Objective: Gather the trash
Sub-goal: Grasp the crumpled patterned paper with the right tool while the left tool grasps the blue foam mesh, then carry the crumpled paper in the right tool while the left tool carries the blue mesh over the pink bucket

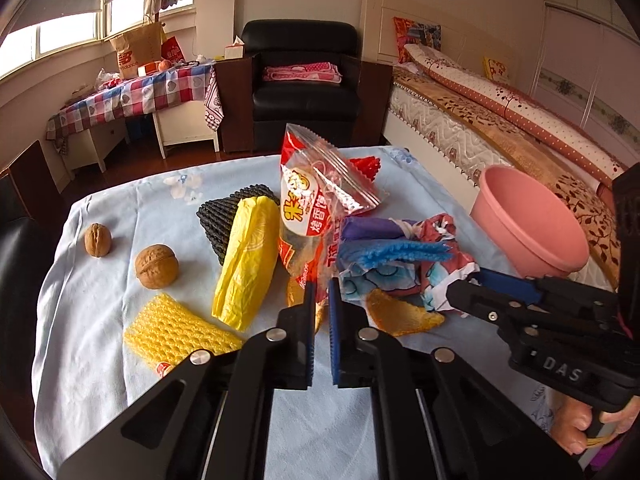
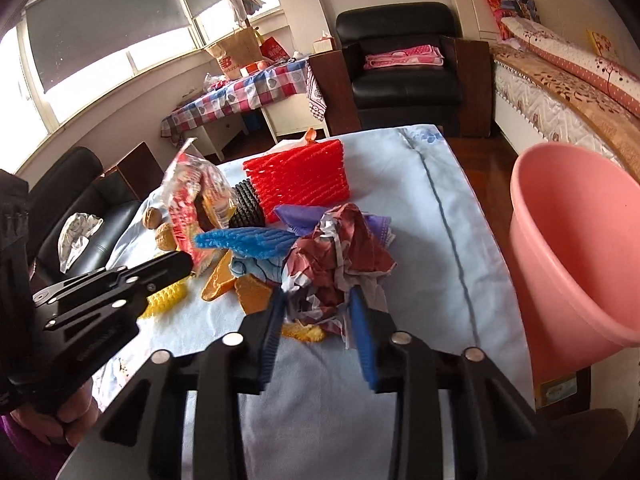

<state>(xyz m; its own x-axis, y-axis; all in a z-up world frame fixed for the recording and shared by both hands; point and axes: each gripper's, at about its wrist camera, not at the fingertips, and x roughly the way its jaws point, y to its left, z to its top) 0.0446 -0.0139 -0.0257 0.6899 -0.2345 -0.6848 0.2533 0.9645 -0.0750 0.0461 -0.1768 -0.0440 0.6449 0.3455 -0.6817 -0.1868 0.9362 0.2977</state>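
A red and clear snack wrapper stands up from the trash pile, and my left gripper is shut on its lower end. In the right wrist view the same wrapper rises above the left gripper. My right gripper is closed around a crumpled wad of printed paper, with both blue pads against its sides. From the left wrist view the right gripper reaches in from the right onto that paper. A pink basin sits at the table's right edge, tilted toward the pile.
On the light blue tablecloth lie two walnuts, a yellow foam net, a yellow plastic bag, a black foam net, a red foam net, a blue foam net and orange peel. A bed stands to the right.
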